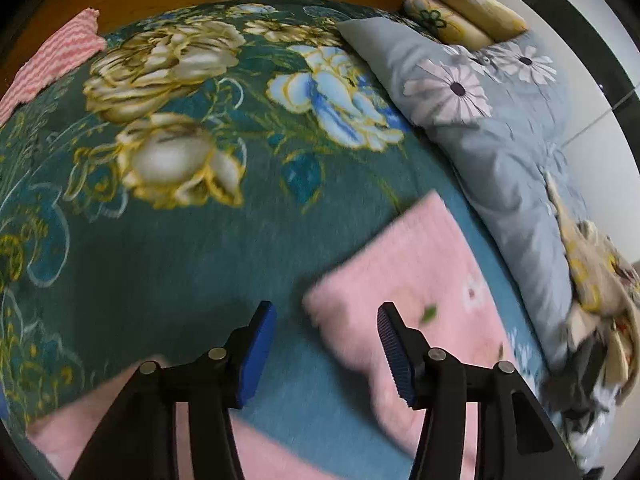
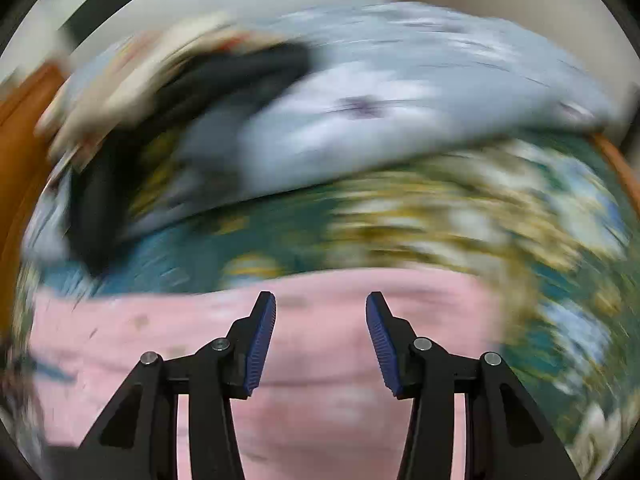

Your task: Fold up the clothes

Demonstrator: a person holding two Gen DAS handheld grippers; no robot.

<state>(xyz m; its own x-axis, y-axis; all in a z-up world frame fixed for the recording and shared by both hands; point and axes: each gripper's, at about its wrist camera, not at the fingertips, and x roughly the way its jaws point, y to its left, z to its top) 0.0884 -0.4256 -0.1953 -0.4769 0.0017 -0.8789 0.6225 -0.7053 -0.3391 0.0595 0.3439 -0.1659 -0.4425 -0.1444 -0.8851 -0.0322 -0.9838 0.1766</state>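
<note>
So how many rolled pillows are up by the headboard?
2, side by side at the bed's far right corner: floral roll, pink-and-yellow roll behind it. The grey duvet may hide others.

A pink garment (image 1: 420,276) with small flower prints is lying spread flat on the bed, one squared end pointing up the bed and another part trailing toward the near edge. In the right wrist view it (image 2: 320,340) is showing as a blurred pink band.
</note>
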